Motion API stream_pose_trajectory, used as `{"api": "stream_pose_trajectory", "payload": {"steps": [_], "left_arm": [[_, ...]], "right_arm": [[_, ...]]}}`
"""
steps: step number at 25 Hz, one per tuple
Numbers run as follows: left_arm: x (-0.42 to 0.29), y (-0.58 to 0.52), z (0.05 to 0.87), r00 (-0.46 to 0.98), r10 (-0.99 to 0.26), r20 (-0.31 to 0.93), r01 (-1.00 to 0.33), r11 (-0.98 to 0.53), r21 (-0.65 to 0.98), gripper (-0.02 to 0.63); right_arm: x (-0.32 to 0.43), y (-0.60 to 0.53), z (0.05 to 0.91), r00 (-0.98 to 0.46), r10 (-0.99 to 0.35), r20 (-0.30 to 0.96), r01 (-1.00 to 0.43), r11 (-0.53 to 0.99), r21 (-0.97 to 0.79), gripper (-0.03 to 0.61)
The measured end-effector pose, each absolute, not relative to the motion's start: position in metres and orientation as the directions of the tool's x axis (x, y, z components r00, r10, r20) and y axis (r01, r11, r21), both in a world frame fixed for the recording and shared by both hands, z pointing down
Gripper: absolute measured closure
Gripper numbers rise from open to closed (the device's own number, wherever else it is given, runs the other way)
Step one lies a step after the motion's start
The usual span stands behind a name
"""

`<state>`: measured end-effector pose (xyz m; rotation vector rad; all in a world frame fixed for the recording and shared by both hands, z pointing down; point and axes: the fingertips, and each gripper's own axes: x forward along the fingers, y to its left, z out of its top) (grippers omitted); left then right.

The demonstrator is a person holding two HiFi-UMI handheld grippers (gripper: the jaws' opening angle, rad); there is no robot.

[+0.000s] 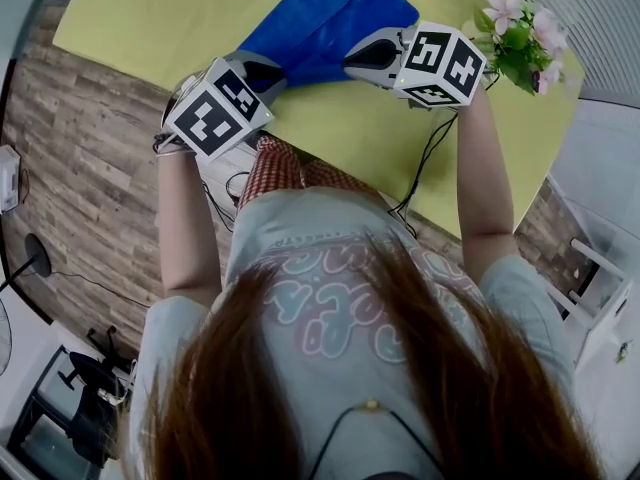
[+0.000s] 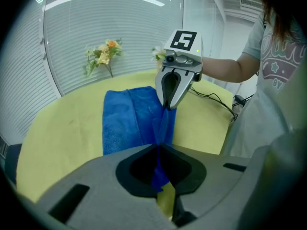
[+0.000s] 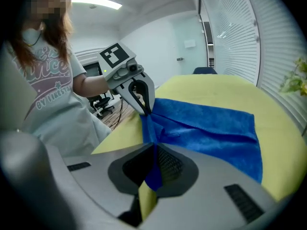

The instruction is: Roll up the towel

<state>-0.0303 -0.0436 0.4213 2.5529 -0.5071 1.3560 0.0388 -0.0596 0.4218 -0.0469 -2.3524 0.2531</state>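
Head view: the blue towel lies on the yellow worktop (flowers at its far right). The left gripper and right gripper each pinch its near edge.

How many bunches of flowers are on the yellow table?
2. A far bunch stands at the table's far edge; a near bunch sits close beside the right gripper, partly hidden behind it in the left gripper view. Others may be out of frame.
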Motion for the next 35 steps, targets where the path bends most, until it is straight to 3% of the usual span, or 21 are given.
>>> {"api": "stream_pose_trajectory", "payload": {"steps": [8, 11, 14, 18, 24, 30, 35], "left_arm": [[-0.032, -0.056, 0.429, 0.450, -0.328, 0.831, -0.430, -0.895, -0.121, 0.589], [-0.034, -0.057, 0.431, 0.445, -0.366, 0.818, -0.454, -0.879, -0.147, 0.590], [-0.035, -0.057, 0.431, 0.448, -0.372, 0.813, -0.460, -0.876, -0.147, 0.590], [-0.036, -0.057, 0.431, 0.442, -0.370, 0.817, -0.447, -0.880, -0.157, 0.589], [-0.034, -0.057, 0.432, 0.448, -0.353, 0.821, -0.409, -0.898, -0.163, 0.589], [-0.041, -0.053, 0.422, 0.500, -0.408, 0.764, -0.480, -0.865, -0.148, 0.588], [-0.080, -0.047, 0.392, 0.491, -0.562, 0.665, -0.604, -0.770, -0.205, 0.588]], "right_arm": [[0.038, -0.067, 0.429, -0.681, -0.069, 0.729, -0.093, 0.996, 0.007, 0.528], [0.044, -0.074, 0.419, -0.698, -0.239, 0.675, -0.146, 0.970, 0.192, 0.459], [0.049, -0.068, 0.397, -0.724, -0.340, 0.600, -0.146, 0.926, 0.348, 0.431], [0.028, -0.043, 0.388, -0.770, -0.305, 0.561, -0.060, 0.909, 0.413, 0.416], [0.013, -0.052, 0.423, -0.698, -0.283, 0.658, 0.049, 0.898, 0.437, 0.419], [0.018, -0.052, 0.427, -0.749, -0.205, 0.630, -0.096, 0.974, 0.204, 0.479], [0.016, -0.050, 0.427, -0.749, -0.193, 0.633, -0.084, 0.977, 0.197, 0.500]]}}
